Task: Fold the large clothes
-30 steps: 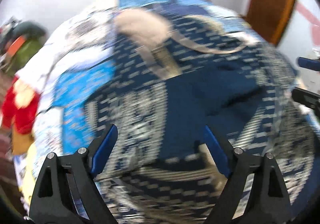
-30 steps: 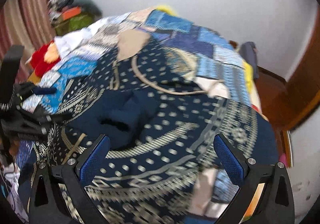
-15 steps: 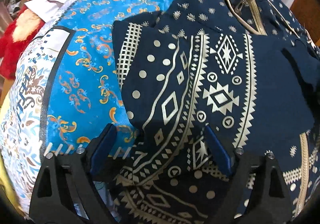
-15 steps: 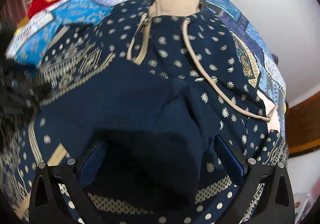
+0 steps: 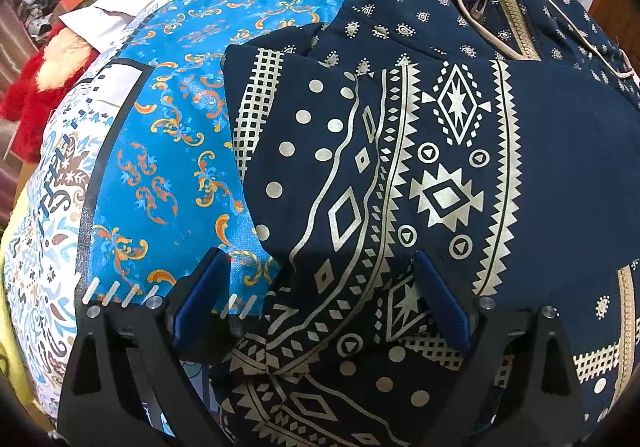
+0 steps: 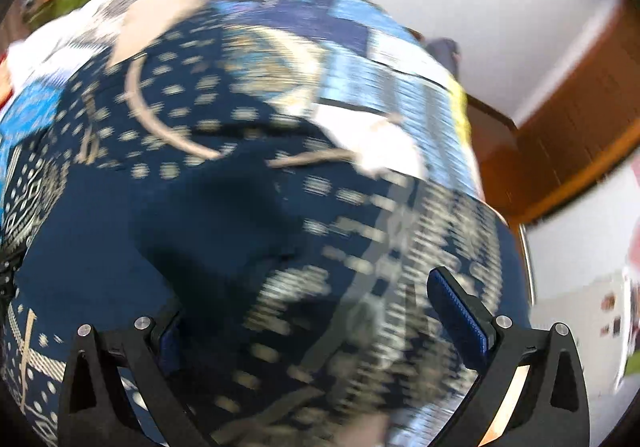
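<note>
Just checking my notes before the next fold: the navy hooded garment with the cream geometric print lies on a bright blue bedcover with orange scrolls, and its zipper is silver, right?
Not quite. The zipper is tan with brass-coloured teeth, not silver; the left wrist view shows it. The rest holds: the navy hooded garment with the cream geometric print lies on the bright blue bedcover with orange scrolls.

One navy patterned hoodie (image 5: 460, 151) lies on one patchwork bedspread (image 5: 168, 151). The hoodie has one zip (image 5: 516, 27), with one pull tab showing. One red plush toy (image 5: 36, 87) sits at the bed's edge. Two grippers show, one per view, each with two blue-padded fingers (image 5: 200, 299).
</note>
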